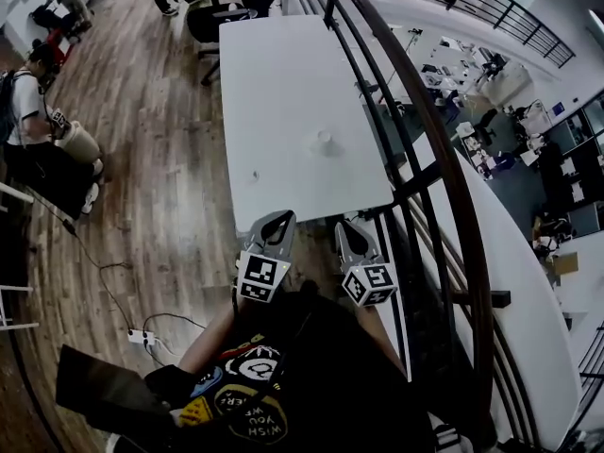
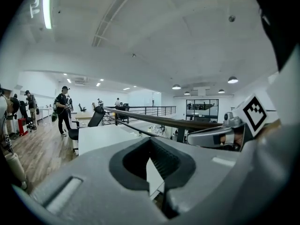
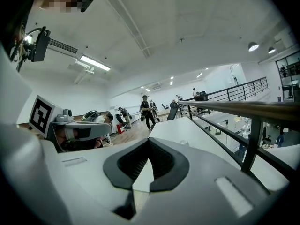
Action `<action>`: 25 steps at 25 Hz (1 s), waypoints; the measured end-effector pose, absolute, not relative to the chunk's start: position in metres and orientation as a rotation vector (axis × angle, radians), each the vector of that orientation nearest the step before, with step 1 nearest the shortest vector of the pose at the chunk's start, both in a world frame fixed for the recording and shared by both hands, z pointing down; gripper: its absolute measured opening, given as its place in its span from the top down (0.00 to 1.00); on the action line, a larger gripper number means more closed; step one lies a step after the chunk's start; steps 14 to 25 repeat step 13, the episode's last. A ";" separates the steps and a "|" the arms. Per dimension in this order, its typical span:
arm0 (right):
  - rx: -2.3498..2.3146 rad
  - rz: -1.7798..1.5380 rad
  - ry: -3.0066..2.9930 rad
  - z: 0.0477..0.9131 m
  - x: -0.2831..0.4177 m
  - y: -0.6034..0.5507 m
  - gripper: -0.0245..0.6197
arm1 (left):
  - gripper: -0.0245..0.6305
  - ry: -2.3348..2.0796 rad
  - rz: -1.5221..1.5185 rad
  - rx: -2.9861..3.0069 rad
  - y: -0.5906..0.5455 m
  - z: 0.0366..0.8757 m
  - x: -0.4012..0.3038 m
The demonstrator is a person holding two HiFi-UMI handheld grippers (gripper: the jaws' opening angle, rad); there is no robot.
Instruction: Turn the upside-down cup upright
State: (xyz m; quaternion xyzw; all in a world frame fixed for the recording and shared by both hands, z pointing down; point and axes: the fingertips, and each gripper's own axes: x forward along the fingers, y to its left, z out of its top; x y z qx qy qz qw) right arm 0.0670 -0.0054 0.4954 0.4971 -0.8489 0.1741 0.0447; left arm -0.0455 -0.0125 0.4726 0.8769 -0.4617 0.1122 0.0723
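Observation:
A small pale cup (image 1: 324, 139) stands upside-down near the right edge of the long white table (image 1: 283, 74). In the right gripper view the cup (image 3: 184, 143) shows as a small bump on the tabletop. My left gripper (image 1: 281, 215) and right gripper (image 1: 344, 225) hover side by side at the table's near end, well short of the cup. Both are shut, with nothing between the jaws. The left gripper (image 2: 151, 142) and right gripper (image 3: 150, 142) each point along the table and only slightly downward. The right gripper's body (image 2: 215, 136) shows in the left gripper view.
A tiny speck (image 1: 253, 175) lies on the table left of the cup. A dark curved railing (image 1: 415, 121) runs close along the table's right side. Office chairs (image 1: 222, 12) stand at the far end. People (image 1: 28, 102) and a power strip (image 1: 142, 336) are on the wooden floor at left.

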 end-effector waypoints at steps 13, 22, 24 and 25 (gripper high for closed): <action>1.549 0.514 -2.580 0.564 0.040 -0.033 0.97 | 0.96 -1.328 0.382 2.707 -0.043 0.546 -0.059; 1.549 0.514 -2.580 0.564 0.040 -0.033 0.97 | 0.96 -1.328 0.382 2.707 -0.043 0.546 -0.059; 1.549 0.514 -2.580 0.564 0.040 -0.033 0.97 | 0.96 -1.328 0.382 2.707 -0.043 0.546 -0.059; 1.549 0.514 -2.580 0.564 0.040 -0.033 0.97 | 0.96 -1.328 0.382 2.707 -0.043 0.546 -0.059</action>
